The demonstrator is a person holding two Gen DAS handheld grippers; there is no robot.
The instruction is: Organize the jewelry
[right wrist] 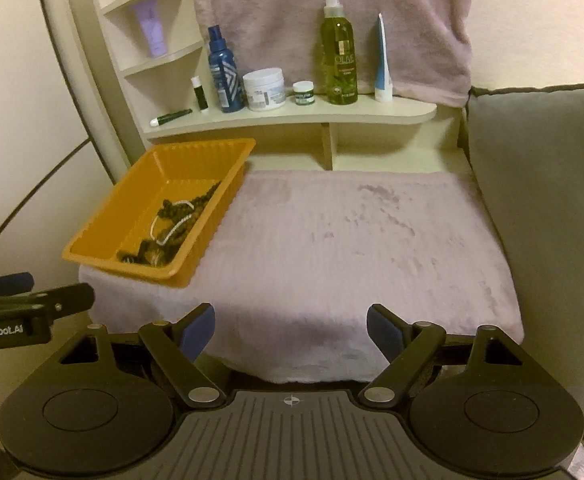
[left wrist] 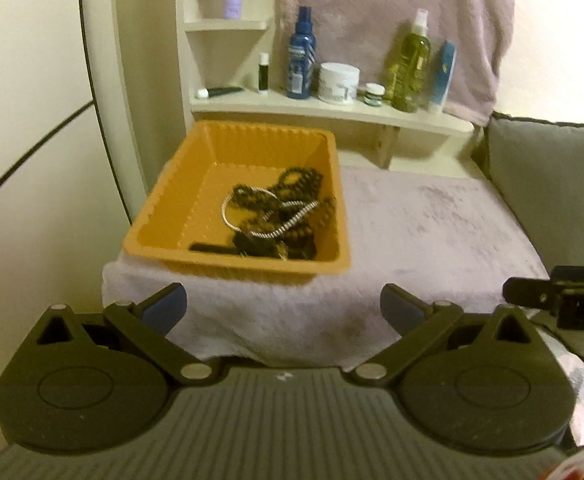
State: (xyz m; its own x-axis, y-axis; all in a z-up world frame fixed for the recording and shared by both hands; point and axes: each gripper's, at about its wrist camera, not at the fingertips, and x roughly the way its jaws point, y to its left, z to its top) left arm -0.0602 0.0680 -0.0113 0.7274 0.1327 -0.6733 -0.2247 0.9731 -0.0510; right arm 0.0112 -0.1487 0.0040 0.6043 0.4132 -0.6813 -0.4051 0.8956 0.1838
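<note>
An orange plastic tray (left wrist: 163, 216) (right wrist: 111, 240) sits on the left side of a pale pink fuzzy cloth (left wrist: 432, 232) (right wrist: 352, 248). Inside it lies a tangle of dark bead necklaces (left wrist: 304, 184) (right wrist: 171, 210) and a silver bangle and chain (left wrist: 231, 208) (right wrist: 171, 232). My left gripper (left wrist: 283, 308) is open, held back from the tray's near edge with nothing between its blue pads. My right gripper (right wrist: 290, 330) is also open and empty, over the cloth's near edge to the right of the tray. Each gripper shows at the edge of the other's view.
A cream shelf (right wrist: 392, 114) behind the cloth carries a blue spray bottle (right wrist: 223, 76), a white jar (right wrist: 263, 90), a small jar (right wrist: 304, 93), a green olive spray bottle (right wrist: 339, 56) and tubes. A grey cushion (right wrist: 544, 200) borders the right side. A pink towel (right wrist: 332, 8) hangs behind.
</note>
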